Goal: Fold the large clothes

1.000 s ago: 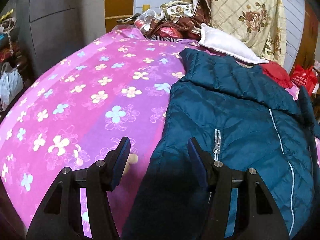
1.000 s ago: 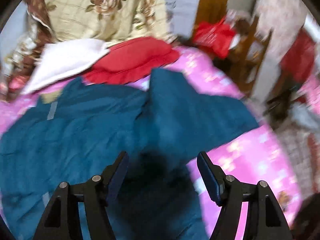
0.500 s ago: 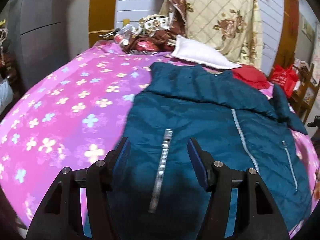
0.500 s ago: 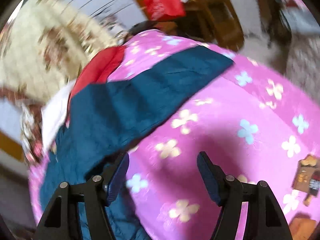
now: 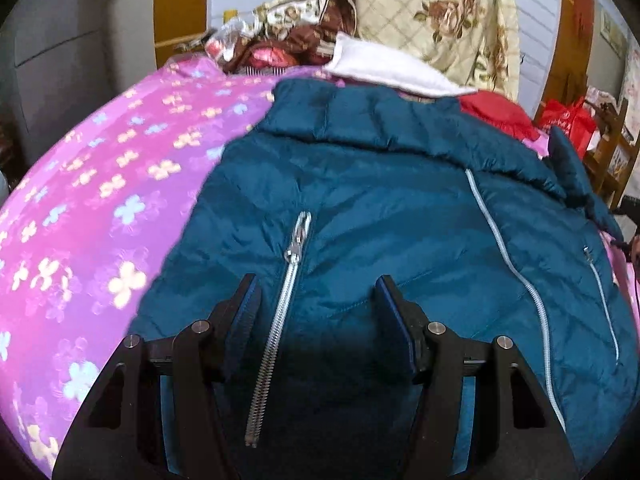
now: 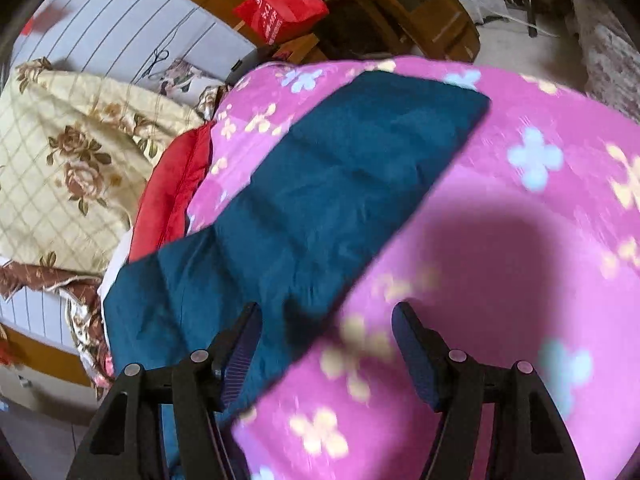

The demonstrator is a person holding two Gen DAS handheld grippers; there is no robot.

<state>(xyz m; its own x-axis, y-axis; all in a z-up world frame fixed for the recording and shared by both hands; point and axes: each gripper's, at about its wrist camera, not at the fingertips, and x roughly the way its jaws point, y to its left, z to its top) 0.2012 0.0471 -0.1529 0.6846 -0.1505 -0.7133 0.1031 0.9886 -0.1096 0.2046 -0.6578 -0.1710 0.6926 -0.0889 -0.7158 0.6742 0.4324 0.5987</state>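
Note:
A dark teal puffer jacket (image 5: 380,220) lies spread front-up on a pink flowered bedsheet (image 5: 100,208). It has a silver pocket zipper (image 5: 288,280) and a pale front zipper (image 5: 508,248). My left gripper (image 5: 316,300) is open and empty, just above the jacket's lower front, its fingers either side of the pocket zipper. In the right wrist view one teal sleeve (image 6: 320,200) stretches out over the sheet (image 6: 520,240). My right gripper (image 6: 326,328) is open and empty above the sleeve's lower edge and the sheet.
A white pillow (image 5: 392,68), a red cushion (image 5: 496,112) and a floral quilt (image 5: 440,12) pile up at the bed's head. A red bag (image 6: 280,4) and wooden chair (image 6: 420,12) stand beyond the bed's edge.
My left gripper has moved right from the jacket's edge to over its front. My right gripper has swung from the jacket body out to the sleeve and the sheet.

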